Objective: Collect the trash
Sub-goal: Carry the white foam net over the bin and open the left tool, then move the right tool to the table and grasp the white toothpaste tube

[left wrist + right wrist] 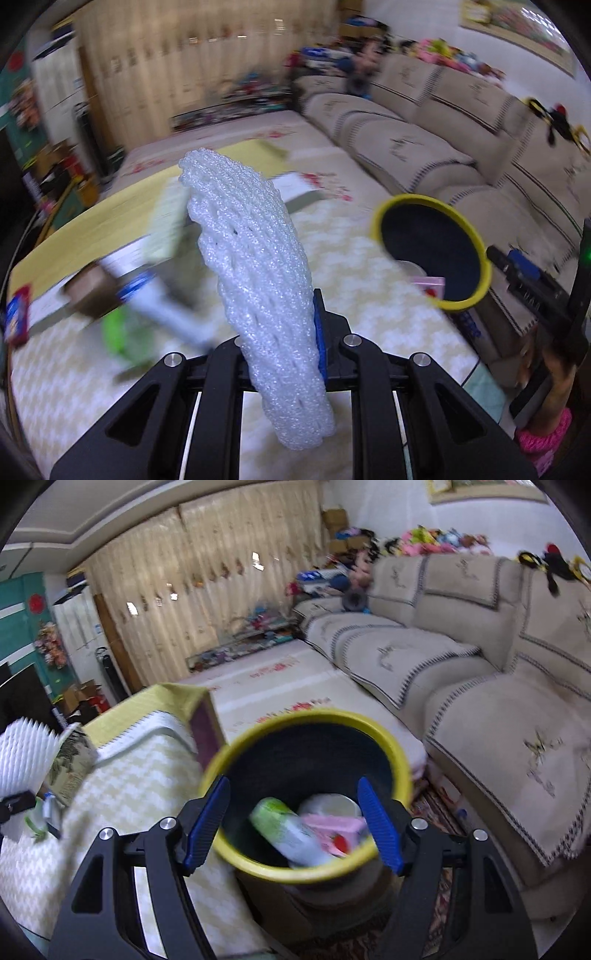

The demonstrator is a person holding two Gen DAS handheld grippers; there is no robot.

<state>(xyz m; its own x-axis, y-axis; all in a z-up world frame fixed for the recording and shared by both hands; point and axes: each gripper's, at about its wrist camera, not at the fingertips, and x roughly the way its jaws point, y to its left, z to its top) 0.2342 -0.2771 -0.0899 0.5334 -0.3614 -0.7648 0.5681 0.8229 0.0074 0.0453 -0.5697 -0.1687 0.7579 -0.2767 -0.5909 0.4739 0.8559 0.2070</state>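
A white foam net sleeve stands up between the fingers of my left gripper, which is shut on its lower part, above the table's patterned cloth. The sleeve also shows at the left edge of the right wrist view. A yellow-rimmed bin with a dark inside stands beside the table's right edge. In the bin lie a green-and-white bottle and pink scraps. My right gripper hangs over the bin's mouth with its blue pads wide apart, gripping nothing; the right gripper also shows beside the bin.
On the table lie a blurred box, a green item and a blue-and-red packet. A long beige sofa runs along the right. A hand with a pink sleeve holds the right gripper.
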